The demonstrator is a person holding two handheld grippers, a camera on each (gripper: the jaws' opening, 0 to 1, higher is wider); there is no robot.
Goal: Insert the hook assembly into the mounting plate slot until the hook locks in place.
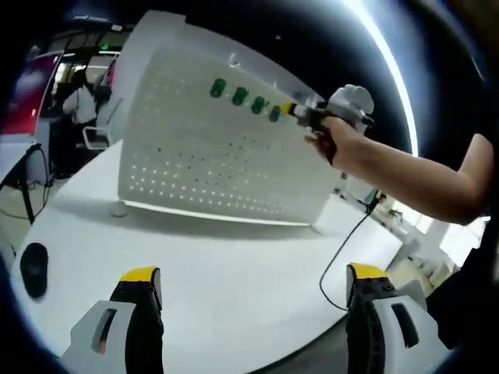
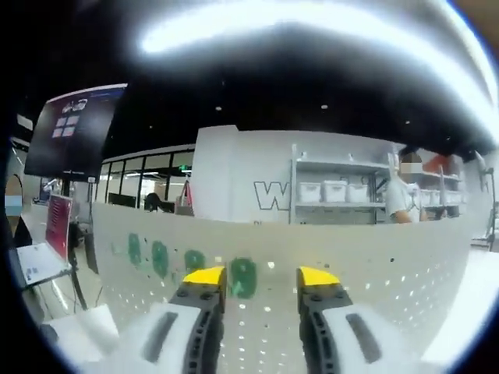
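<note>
White tabletop [image 1: 234, 265] holds an upright white perforated mounting plate [image 1: 203, 156]. Right gripper [image 2: 261, 279], jaws apart, faces green hooks [image 2: 243, 276]; left gripper [image 1: 253, 276] hangs open. Align squarely before pushing.

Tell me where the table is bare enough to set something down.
Bare: the table between the pegboard and the left tool. Its left edge holds a dark mouse; a cable trails at its right. Crowded: the pegboard's upper right, where the right tool meets the green hooks.

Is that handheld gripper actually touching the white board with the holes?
Cannot tell. In the left gripper view, the right gripper reaches the pegboard beside the green hooks, but no gap or contact shows plainly.
</note>
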